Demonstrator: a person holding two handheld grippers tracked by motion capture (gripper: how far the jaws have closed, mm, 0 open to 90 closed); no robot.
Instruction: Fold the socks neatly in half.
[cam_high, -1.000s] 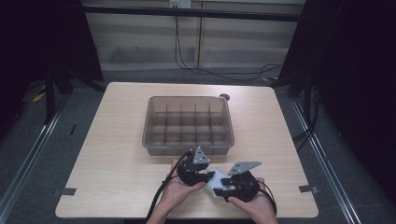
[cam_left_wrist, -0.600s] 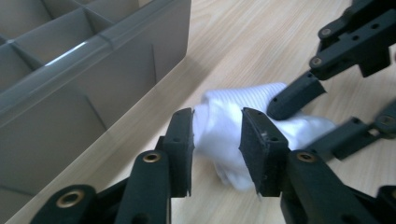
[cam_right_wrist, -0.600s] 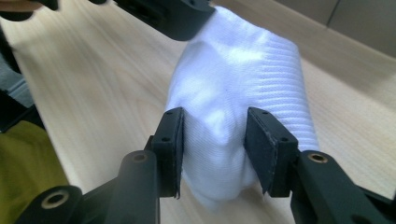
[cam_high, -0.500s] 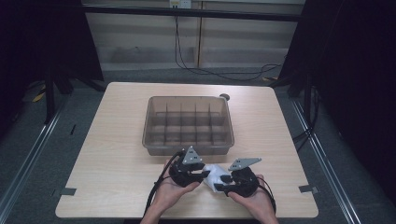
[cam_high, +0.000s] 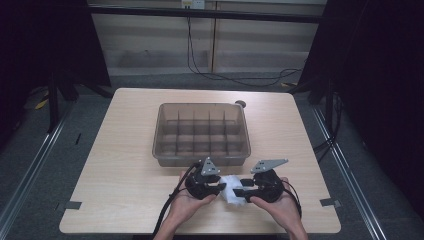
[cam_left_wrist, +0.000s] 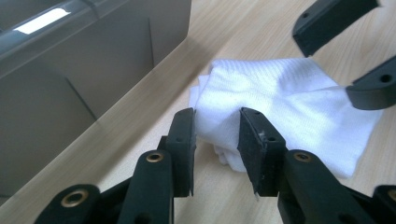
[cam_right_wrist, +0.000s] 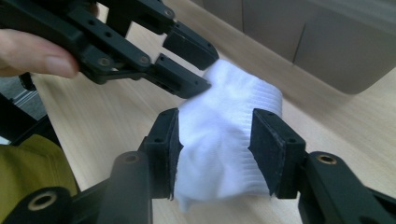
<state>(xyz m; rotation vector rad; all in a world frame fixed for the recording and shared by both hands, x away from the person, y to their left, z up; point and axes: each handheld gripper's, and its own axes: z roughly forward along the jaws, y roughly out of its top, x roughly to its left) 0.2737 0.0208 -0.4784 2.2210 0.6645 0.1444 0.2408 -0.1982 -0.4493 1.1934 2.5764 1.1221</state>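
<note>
A white ribbed cloth (cam_high: 231, 193) lies bunched near the table's front edge, between my two grippers. My left gripper (cam_high: 219, 188) comes in from the left. In the left gripper view its jaws (cam_left_wrist: 217, 135) have closed and now pinch a fold at one end of the cloth (cam_left_wrist: 289, 102). My right gripper (cam_high: 241, 191) faces it from the right. Its jaws (cam_right_wrist: 215, 144) have just been opening a little, but the cloth (cam_right_wrist: 219, 112) still fills the gap and touches both pads. The left gripper's tips (cam_right_wrist: 205, 70) bite the far end.
A translucent grey divided bin (cam_high: 159, 131) stands just behind the grippers, and its front wall (cam_left_wrist: 93, 70) is close to the cloth. A small dark round object (cam_high: 240, 104) sits at the bin's back right corner. Bare wood stretches left and right of the hands.
The left gripper has shifted slightly and tightened on the cloth. The right hand has drifted a little right and up. The cloth stays between them.
</note>
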